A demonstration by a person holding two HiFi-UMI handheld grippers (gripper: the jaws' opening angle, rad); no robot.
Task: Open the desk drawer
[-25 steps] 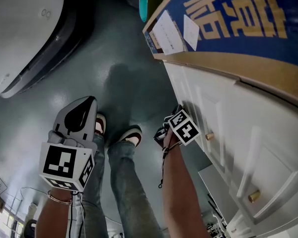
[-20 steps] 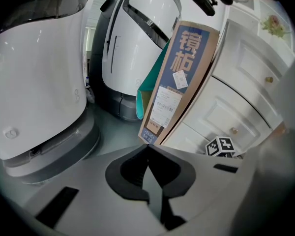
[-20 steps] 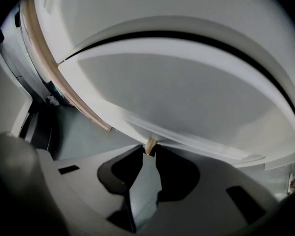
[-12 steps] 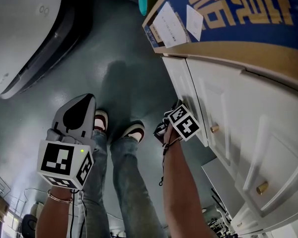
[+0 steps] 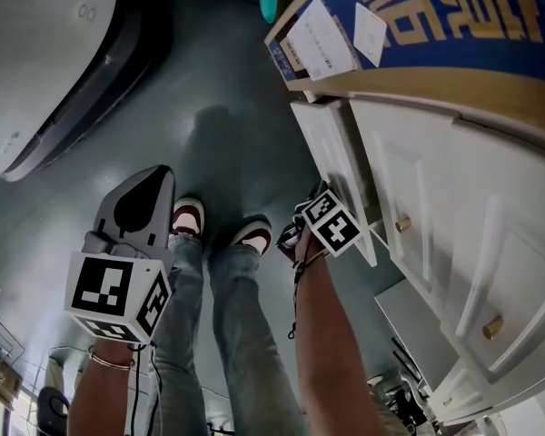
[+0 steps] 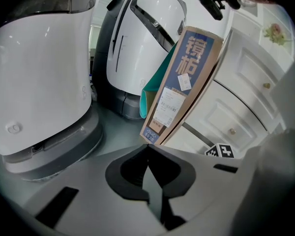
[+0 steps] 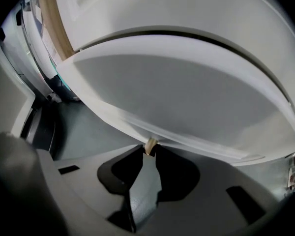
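Two tongs are in view, but only one is working. The right tongs [image 7: 150, 150] are pinched narrow on the small brass knob [image 7: 150, 145] of the drawer [image 5: 329, 151], with the pads pressing it from either side right at their tips. The left tongs [image 6: 147, 147] hang at the person's left above the floor [image 5: 227, 143], tips together with nothing between them, well apart from the furniture.

The drawer sits at the end of the white table [image 5: 454, 180], just under the long cardboard box [image 5: 436, 25] that lies on the top. In the head view its front stands proud of the fronts beside it, so I judge it partly open, with more travel left.

The front looks like a stiff painted panel that will not flex. It should run in a straight line, so the pull needs to follow that line rather than drag sideways. How heavy it is I cannot say (nothing of its inside shows). The knob is the only proper place to take hold. It is small, round and smooth, so probably slippery, and the hold is shallow, right out at the tips. A jerk or a slanted pull could let it slip free, so a steady draw is the safer course.
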